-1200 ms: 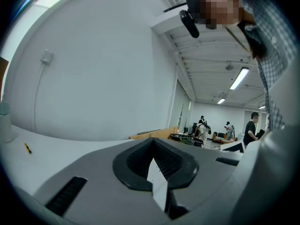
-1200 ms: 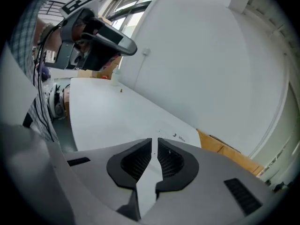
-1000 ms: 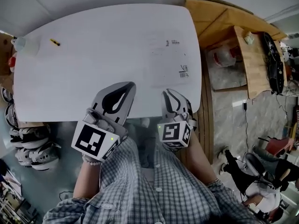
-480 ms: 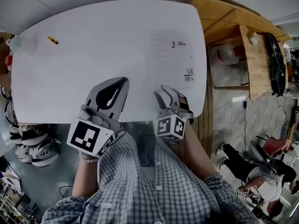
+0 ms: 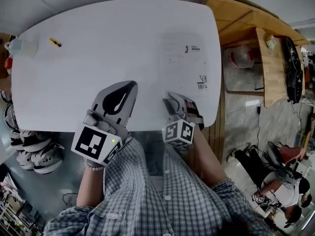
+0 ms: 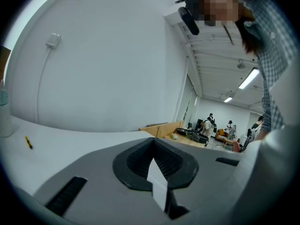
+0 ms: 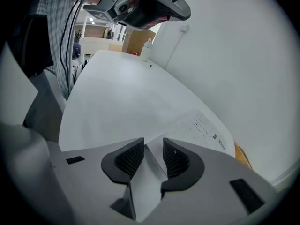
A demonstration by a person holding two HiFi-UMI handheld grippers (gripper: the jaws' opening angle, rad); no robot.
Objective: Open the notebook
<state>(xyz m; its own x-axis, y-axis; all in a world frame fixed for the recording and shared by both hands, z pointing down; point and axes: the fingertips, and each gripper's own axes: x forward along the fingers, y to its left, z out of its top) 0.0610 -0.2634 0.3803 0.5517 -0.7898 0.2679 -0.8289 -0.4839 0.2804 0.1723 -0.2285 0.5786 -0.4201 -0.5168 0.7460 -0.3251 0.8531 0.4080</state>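
R tongs (image 5: 172,100) lower now, just opened, nothing between; L tongs (image 5: 130,85) shut, empty.

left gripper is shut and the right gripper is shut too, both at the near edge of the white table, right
Not quite. The right gripper is not shut: its fingers stand apart, having just been opening, with nothing gripped between them, as the right gripper view shows. The rest holds: the left gripper is shut, and both are at the near edge of the white table.
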